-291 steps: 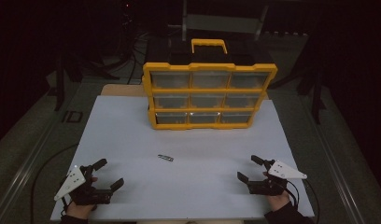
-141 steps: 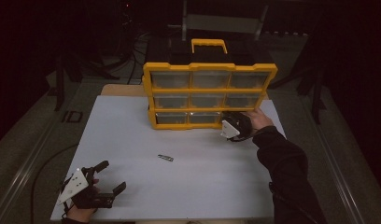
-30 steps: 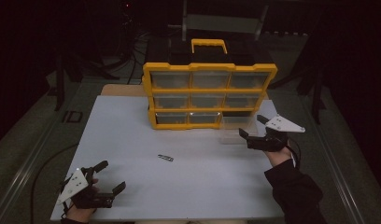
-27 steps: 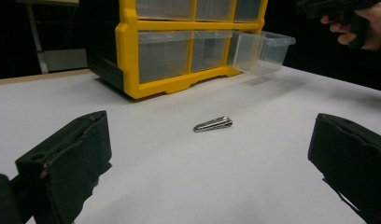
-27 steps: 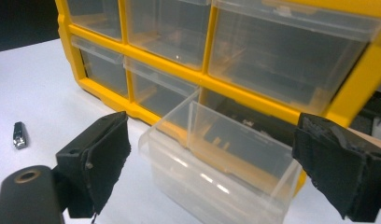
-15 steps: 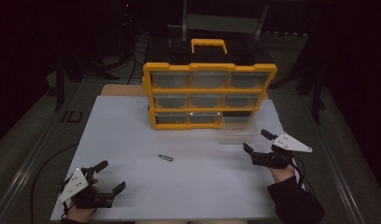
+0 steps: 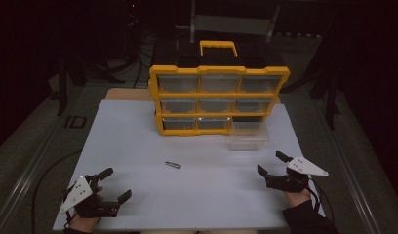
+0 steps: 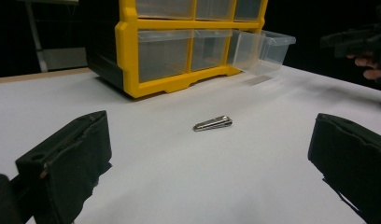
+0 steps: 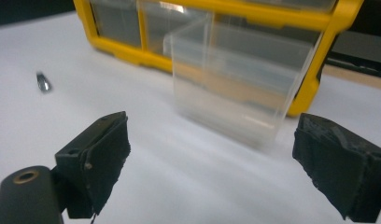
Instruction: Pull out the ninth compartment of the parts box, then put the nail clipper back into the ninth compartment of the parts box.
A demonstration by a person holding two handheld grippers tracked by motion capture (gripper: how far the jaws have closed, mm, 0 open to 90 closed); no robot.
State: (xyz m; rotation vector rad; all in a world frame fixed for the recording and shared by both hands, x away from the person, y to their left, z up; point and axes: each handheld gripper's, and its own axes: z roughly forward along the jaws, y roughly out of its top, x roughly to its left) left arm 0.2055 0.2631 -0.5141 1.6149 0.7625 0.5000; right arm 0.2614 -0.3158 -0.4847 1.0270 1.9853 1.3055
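Your right tool sat open, empty, near the pulled-out drawer | your left tool open, resting on the counter | clip between them

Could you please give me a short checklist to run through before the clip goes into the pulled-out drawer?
1. Drawer out of the bottom right slot of the cabinet, open on top: ok.
2. Clip lies free on the table, nothing touching it: ok.
3. Left tool open and empty: ok.
4. Right tool open, clear of the drawer: ok.
5. Drawer holds nothing yet: cannot tell.
6. Clip between the left tool's jaws: not ok, it lies farther ahead.
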